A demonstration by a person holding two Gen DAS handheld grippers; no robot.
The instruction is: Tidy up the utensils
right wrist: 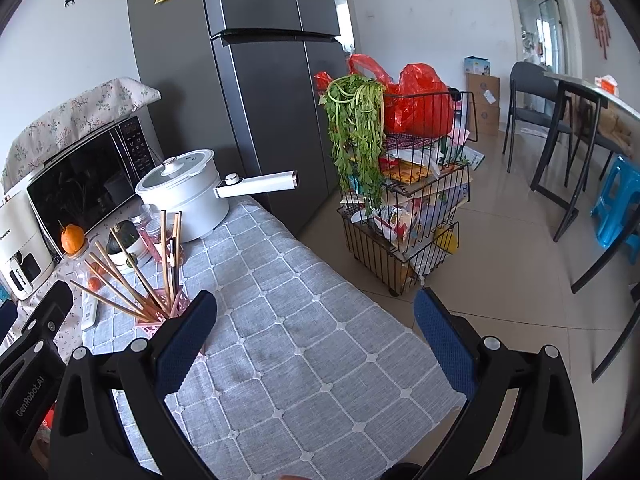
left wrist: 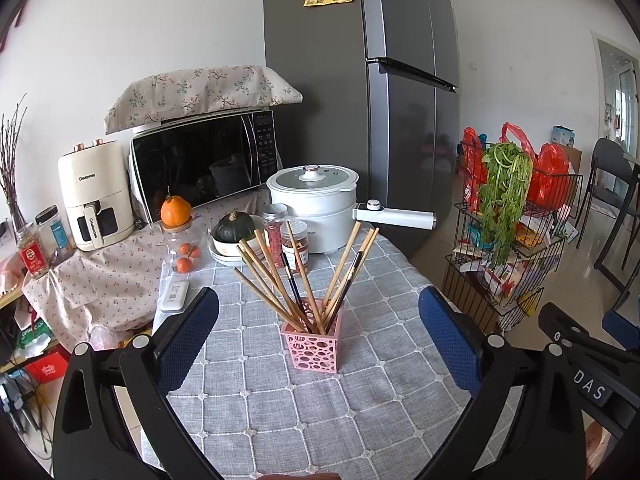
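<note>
A pink perforated holder [left wrist: 313,340] stands upright on the grey checked tablecloth [left wrist: 280,400]. Several wooden chopsticks [left wrist: 272,276] fan out of it, with a dark-tipped pair [left wrist: 347,280] among them. My left gripper [left wrist: 319,304] is open and empty, its blue pads either side of the holder but nearer the camera, not touching it. In the right wrist view the holder [right wrist: 160,316] sits at the left, partly hidden behind my left finger pad [right wrist: 188,340]. My right gripper [right wrist: 315,312] is open and empty over the cloth [right wrist: 300,360], right of the holder.
A white electric pot [left wrist: 316,200] with a long handle, two spice jars [left wrist: 284,236], a green squash in a bowl [left wrist: 233,228], oranges, a microwave [left wrist: 208,164] and an air fryer [left wrist: 96,196] crowd the table's far side. A wire rack with greens [right wrist: 400,184] stands on the floor at the right.
</note>
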